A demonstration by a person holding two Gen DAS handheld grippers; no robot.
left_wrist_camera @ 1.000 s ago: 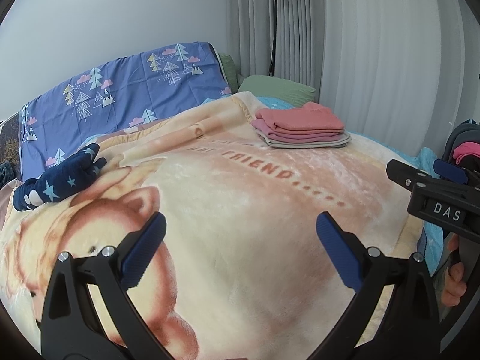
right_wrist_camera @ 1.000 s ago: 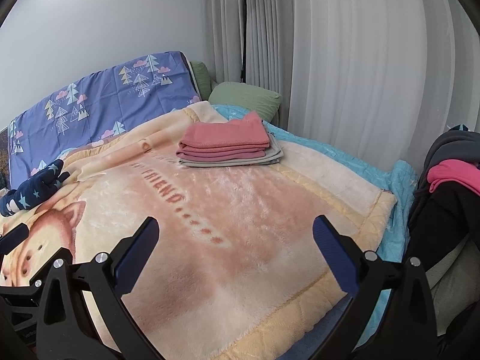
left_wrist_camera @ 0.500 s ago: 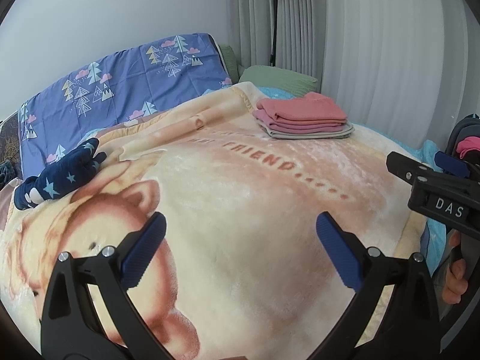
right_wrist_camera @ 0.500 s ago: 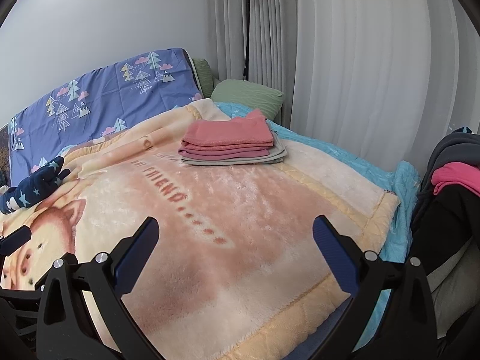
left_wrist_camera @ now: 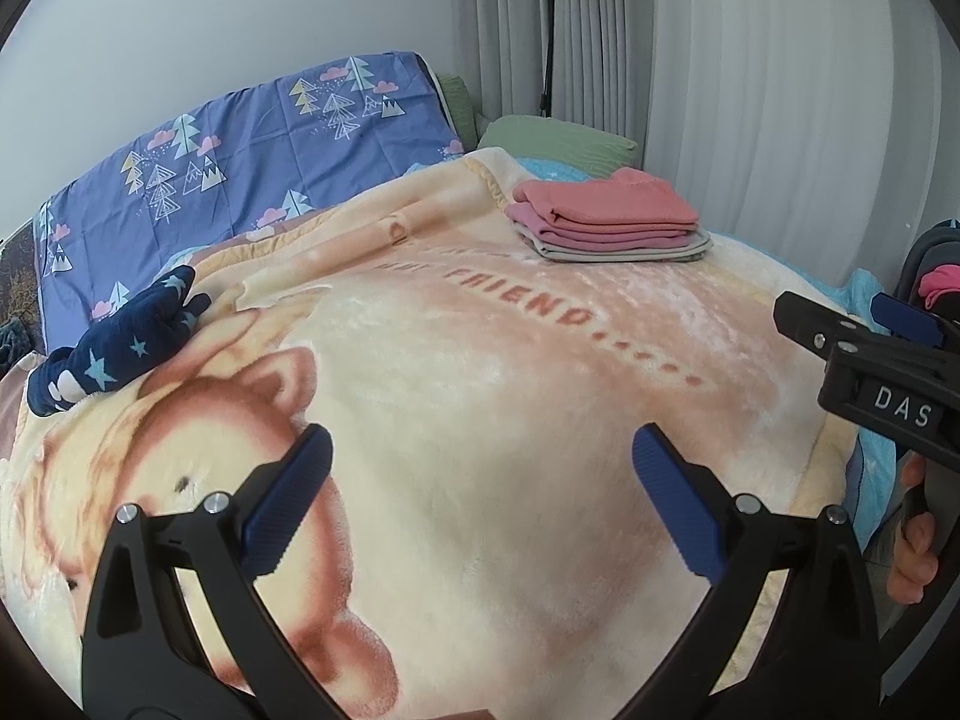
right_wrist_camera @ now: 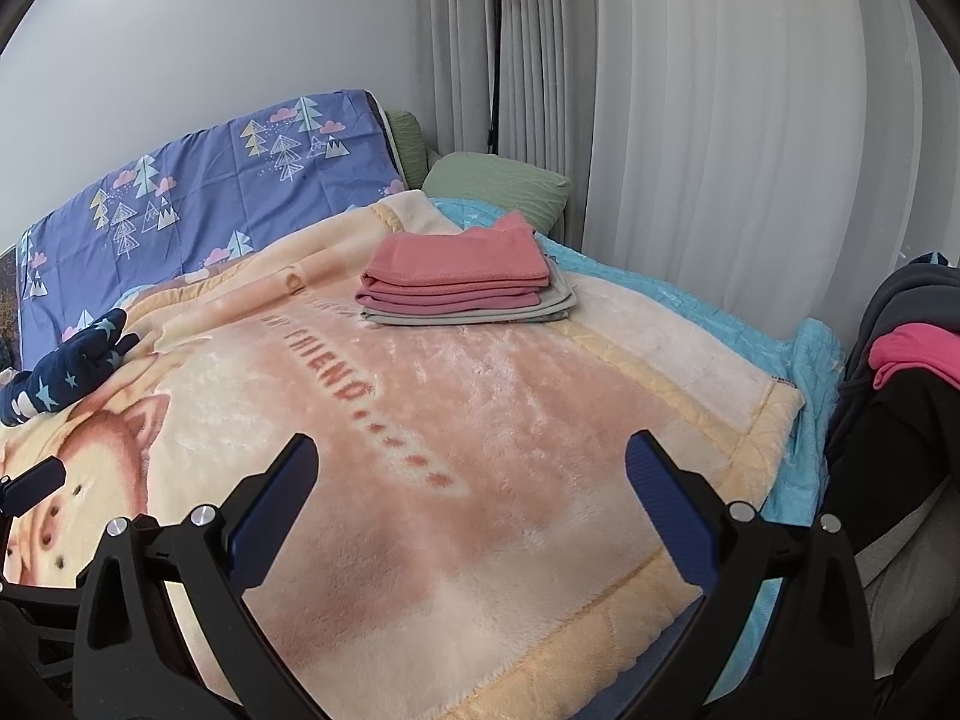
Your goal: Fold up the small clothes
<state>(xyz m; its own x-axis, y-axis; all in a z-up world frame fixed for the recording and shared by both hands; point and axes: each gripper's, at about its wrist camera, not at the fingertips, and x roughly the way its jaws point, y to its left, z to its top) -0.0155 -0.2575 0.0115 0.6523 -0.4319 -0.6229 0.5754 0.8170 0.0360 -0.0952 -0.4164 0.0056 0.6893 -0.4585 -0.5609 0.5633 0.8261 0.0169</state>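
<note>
Both grippers hang over the plush pig blanket (left_wrist_camera: pixel 480 420) on the bed, jaws spread wide and empty: the left gripper (left_wrist_camera: pixel 480 480) above the printed pig, the right gripper (right_wrist_camera: pixel 471 480) above the pink middle of the blanket. A folded stack of pink and grey clothes (right_wrist_camera: pixel 462 282) sits at the far side near the green pillow (right_wrist_camera: pixel 498 183). The only loose piece on the bed is the navy star-print garment (left_wrist_camera: pixel 114 348), crumpled at the far left edge against the purple tree-print duvet (left_wrist_camera: pixel 240 180). A heap of dark clothes with a hot-pink item (right_wrist_camera: pixel 912 354) lies off the bed to the right. The risk, as I judge it, is in the pick: the navy garment is bunched, so a pinch may catch the blanket pile with it, or take one layer and drag it twisted.
</note>
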